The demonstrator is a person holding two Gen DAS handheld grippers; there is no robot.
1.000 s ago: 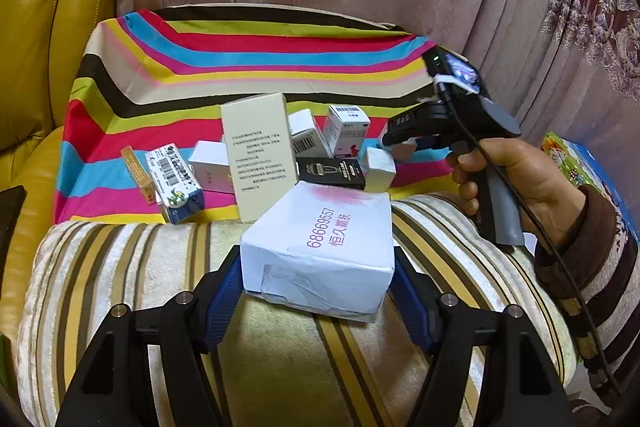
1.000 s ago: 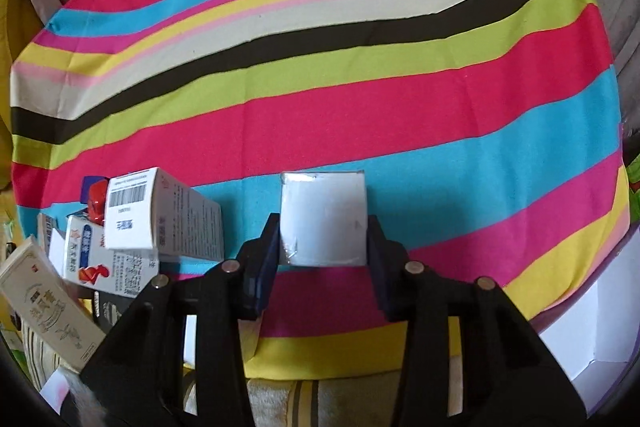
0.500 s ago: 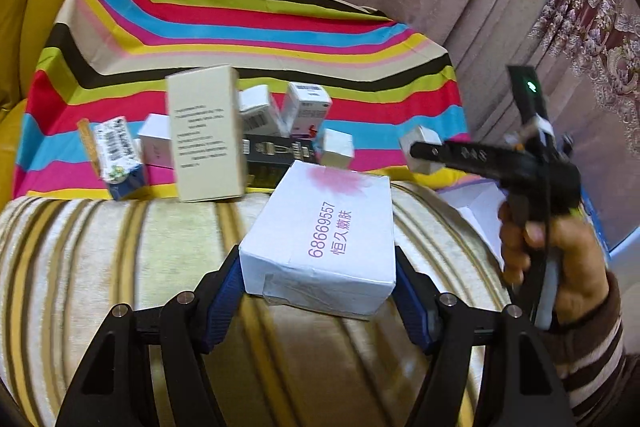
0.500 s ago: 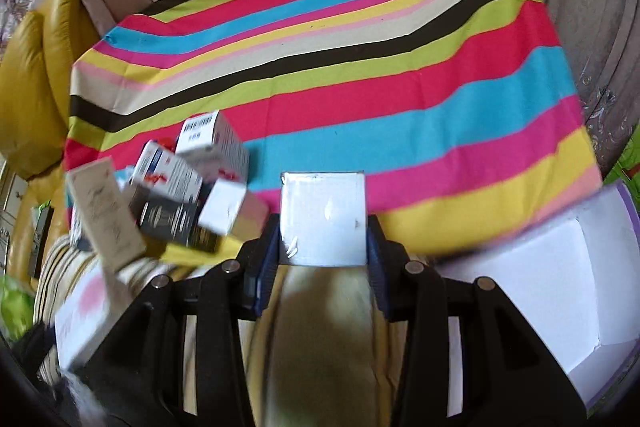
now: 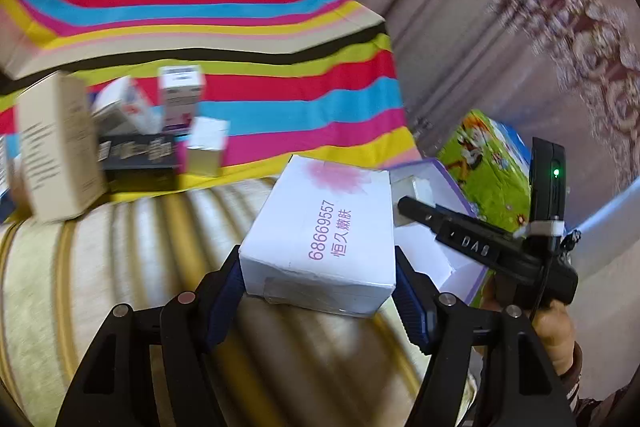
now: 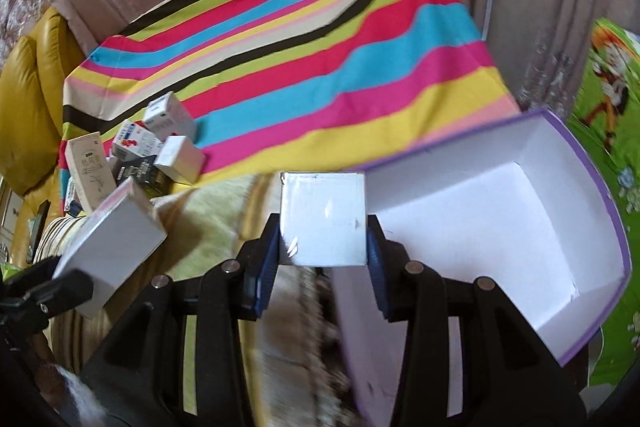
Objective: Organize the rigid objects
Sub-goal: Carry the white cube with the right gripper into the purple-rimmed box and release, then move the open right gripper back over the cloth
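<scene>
My left gripper [image 5: 320, 283] is shut on a white box with pink print [image 5: 324, 227] and holds it above the striped sofa arm. The same box shows in the right wrist view [image 6: 112, 243]. My right gripper [image 6: 322, 243] is shut on a small white square box [image 6: 323, 219], held at the left rim of an open white bin with purple edges [image 6: 584, 195]. That bin [image 5: 448, 251] and the right gripper [image 5: 404, 203] also show in the left wrist view. Several small boxes [image 5: 120, 131] lie on the striped cloth [image 5: 260, 99].
A tall beige carton [image 5: 56, 151] stands at the cloth's near edge. A green cartoon-print box [image 5: 488, 167] sits behind the bin. A yellow leather cushion [image 6: 24, 107] is at the far left. Curtains hang behind.
Both grippers have swung right with their boxes. The right gripper carried the small box from over the cloth to the bin's edge. The box pile now lies further left.
</scene>
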